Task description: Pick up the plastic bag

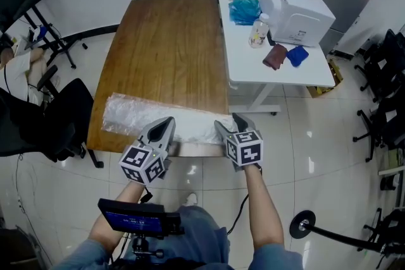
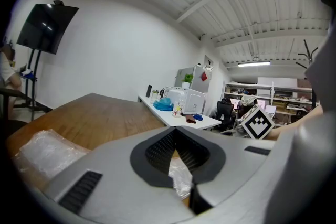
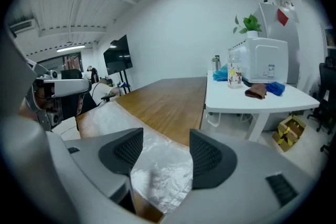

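A clear plastic bag (image 1: 139,114) lies flat along the near edge of the wooden table (image 1: 168,41). My left gripper (image 1: 169,122) points over the bag's near edge; in the left gripper view (image 2: 175,132) its pads meet at the tip, so it is shut. Crumpled film shows in the gap behind the tips, and I cannot tell whether any is pinched. More of the bag (image 2: 44,149) lies flat at the left. My right gripper (image 1: 226,121) is at the bag's right end. In the right gripper view (image 3: 165,149) its jaws stand wide open, with the bag (image 3: 160,176) below and between them, untouched.
A white table (image 1: 278,69) adjoins on the right, carrying a white appliance (image 1: 294,3), a blue cloth (image 1: 245,9), a bottle (image 1: 257,31) and a maroon cloth (image 1: 275,55). A black chair (image 1: 60,117) stands to the left. A stand base (image 1: 304,224) sits on the floor at right.
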Available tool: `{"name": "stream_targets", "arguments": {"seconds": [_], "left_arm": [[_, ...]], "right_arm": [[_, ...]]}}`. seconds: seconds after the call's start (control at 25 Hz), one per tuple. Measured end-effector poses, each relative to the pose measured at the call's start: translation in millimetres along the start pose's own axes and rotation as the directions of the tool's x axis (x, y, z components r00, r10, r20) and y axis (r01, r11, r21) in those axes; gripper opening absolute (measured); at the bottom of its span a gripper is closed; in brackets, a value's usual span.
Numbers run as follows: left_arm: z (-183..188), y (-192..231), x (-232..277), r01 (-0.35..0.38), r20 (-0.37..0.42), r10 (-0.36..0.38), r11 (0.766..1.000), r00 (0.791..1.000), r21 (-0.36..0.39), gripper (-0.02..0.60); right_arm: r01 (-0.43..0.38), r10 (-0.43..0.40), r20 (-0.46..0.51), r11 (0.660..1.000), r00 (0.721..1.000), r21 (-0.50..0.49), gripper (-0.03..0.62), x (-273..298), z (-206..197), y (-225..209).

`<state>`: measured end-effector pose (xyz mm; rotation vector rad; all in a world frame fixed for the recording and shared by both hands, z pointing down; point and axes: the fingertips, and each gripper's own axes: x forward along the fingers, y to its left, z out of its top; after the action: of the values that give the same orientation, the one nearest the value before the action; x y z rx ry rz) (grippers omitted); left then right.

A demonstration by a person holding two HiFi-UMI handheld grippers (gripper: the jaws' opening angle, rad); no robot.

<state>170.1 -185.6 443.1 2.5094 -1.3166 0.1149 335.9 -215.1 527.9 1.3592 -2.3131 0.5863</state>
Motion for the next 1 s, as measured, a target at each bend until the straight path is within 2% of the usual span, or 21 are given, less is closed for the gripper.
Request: {"name": "stream_targets", "arguments": {"seconds": [0.16,0.32,0.44,0.52,0.68,0.8,1.0], "left_arm": [[-4,7,1,-0.006,-0.014,0.006,1.000,1.000,0.012,0.002],[-22,33,6,-0.049,-0.096,0.055,0.997,0.994,0.061,0.003],[-40,65,5,-0.132,-0.200,0.152,0.985,0.968,0.109,0.003],[-48,83,2,-0.166,-0.241,0.192,0.978,0.951,0.122,0.003],[-60,123,-5,-0.234,-0.299,0.252,0.968,0.920,0.094,0.003],[-65,157,-11,-0.292,-0.339,0.314,0.950,0.887,0.115,0.003],[-68,199,-30,-0.360,-0.371,0.381,0.924,0.847,0.128,0.003]], "right_arm": [[-0.010,0.010,-0.002,1.000,1.000,-0.007,0.285,3,1,6],[-0.015,0.014,-0.037,0.999,0.999,-0.029,0.284,8,-8,16],[-0.018,0.014,-0.082,0.998,0.997,-0.060,0.280,14,-19,27],[-0.036,0.028,-0.110,0.997,0.994,-0.072,0.254,19,-27,36],[-0.052,0.034,-0.171,0.993,0.985,-0.106,0.223,27,-38,48],[-0.046,0.025,-0.186,0.993,0.982,-0.112,0.127,30,-41,49],[-0.039,0.017,-0.197,0.993,0.980,-0.108,0.087,35,-45,49]]}}
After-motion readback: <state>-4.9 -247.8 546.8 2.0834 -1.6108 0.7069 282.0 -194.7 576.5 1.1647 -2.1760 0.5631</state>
